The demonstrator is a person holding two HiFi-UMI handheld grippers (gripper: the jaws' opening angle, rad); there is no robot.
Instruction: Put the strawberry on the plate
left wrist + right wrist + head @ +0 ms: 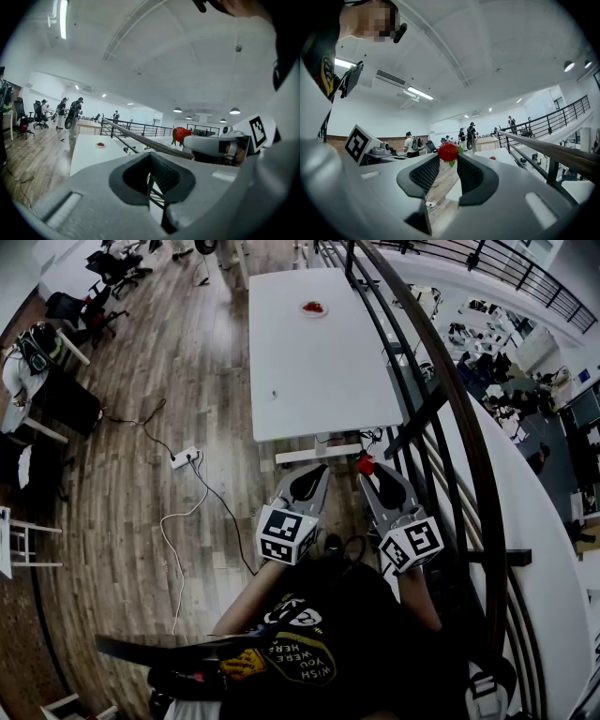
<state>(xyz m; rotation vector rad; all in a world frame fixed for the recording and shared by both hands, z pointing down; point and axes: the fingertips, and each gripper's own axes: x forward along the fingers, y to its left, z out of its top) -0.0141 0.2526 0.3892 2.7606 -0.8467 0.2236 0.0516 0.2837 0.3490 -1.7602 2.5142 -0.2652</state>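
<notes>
Right gripper view: right gripper (448,157) pinches strawberry (448,151) (plate (324,308) well apart)

Far ahead of both tools, the plate (314,307) on the tabletop (319,362) is so small in the head view that the red thing (313,307) on it cannot be named. A dark speck (275,394) nearer on the tabletop is just as unreadable. The strawberry (448,151) at the tip of the right tool (448,158) is partly covered where the pads (425,173) close on it, and from the head view it is only a red dot. The person's hands cannot be made out behind the marker cubes (286,536). In the left gripper view the left tool (152,164) covers the tabletop's near end and the right tool's rear part. The people (469,135) beyond the tools are too small to describe.
</notes>
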